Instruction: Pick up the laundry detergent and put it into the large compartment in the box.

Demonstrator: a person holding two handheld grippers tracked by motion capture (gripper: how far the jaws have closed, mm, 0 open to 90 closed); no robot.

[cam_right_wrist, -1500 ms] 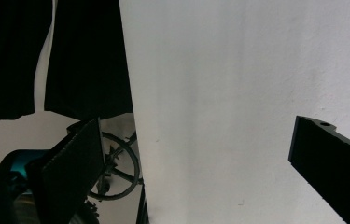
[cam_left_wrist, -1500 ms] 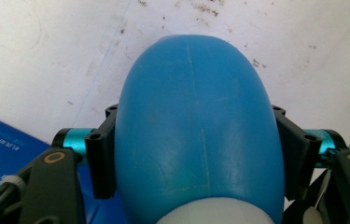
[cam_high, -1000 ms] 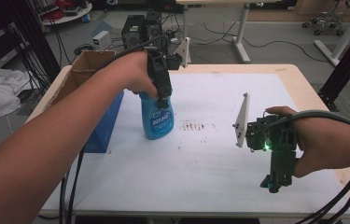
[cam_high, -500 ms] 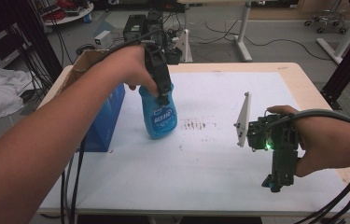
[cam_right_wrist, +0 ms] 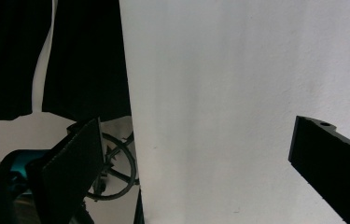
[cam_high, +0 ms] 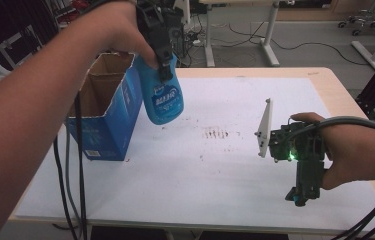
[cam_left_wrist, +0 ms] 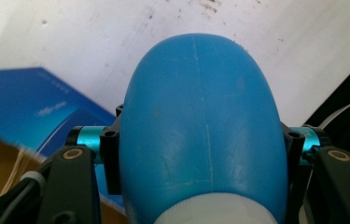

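Cardboard lined with blue print, the open-topped box [cam_high: 106, 107] stands at the left of the white-covered tabletop [cam_high: 215, 180], its mouth up as if ready to take something. Just beside it the left gripper [cam_high: 164, 60] hangs a rounded blue plastic spray bottle [cam_high: 161, 97] in the air, jaws clamped on its neck, long axis near upright with the base pointing down and slightly right. Farther right, the right gripper [cam_high: 302, 192] rests low near the tabletop's front edge, jaws apart and holding nothing.

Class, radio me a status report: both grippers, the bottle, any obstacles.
Left gripper shut on blue bottle, airborne beside open blue carton. Right gripper open, empty, low over table. Nothing blocking.
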